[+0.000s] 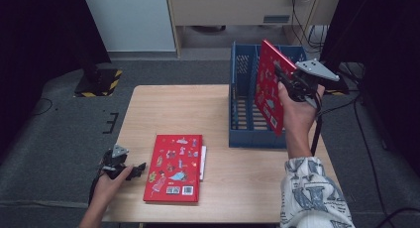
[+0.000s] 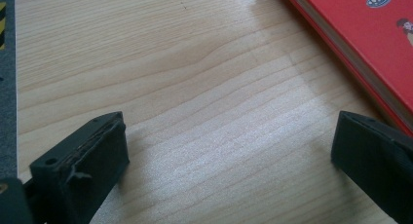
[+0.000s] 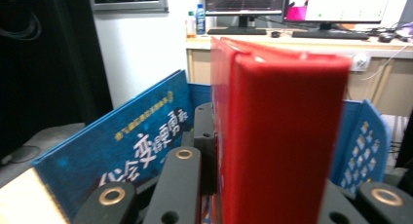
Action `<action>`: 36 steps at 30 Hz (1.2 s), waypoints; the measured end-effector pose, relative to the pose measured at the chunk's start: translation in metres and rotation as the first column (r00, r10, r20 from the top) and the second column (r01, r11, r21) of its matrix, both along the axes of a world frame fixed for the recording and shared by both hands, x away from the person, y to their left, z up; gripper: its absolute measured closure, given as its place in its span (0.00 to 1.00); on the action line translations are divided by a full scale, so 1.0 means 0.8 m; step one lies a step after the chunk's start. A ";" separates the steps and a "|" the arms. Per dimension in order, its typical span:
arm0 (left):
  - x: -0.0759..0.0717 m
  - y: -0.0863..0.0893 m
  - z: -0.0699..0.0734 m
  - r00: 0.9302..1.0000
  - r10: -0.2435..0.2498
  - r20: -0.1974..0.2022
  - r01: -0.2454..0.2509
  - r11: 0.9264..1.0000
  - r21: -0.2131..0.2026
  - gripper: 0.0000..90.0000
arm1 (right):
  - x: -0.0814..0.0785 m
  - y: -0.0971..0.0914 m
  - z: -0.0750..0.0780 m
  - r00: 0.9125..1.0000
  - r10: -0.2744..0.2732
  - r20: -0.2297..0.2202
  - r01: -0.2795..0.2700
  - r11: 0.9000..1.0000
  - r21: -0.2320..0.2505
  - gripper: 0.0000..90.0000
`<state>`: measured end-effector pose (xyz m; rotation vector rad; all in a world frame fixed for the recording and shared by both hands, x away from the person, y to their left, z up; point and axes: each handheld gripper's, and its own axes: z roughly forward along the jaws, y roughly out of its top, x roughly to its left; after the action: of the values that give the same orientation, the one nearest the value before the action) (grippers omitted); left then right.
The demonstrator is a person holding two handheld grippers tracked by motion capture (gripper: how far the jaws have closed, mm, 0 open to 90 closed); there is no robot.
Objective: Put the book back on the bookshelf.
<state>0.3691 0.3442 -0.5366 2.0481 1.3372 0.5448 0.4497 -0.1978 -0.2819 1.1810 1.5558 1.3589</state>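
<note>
Bare table [image 1: 163, 109] lies open left of the blue crate [image 1: 247, 134]; a red book [image 1: 174, 167] blocks the front.

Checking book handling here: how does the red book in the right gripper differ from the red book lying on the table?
The held red book stands on edge, tilted, in the air over the blue crate; the table red book lies flat, cover up. The right gripper is shut on the held one; the table one lies free beside the open left gripper. Both have red covers with small colourful pictures.
</note>
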 end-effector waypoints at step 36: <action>0.001 -0.001 0.000 1.000 -0.006 0.000 0.006 1.000 0.000 0.00 | 0.103 0.020 -0.083 0.994 -0.087 -0.073 0.088 0.996 0.012 0.89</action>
<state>0.3697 0.3438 -0.5366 2.0514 1.3306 0.5429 0.5319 -0.1818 -0.3480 1.3057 1.5273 1.2858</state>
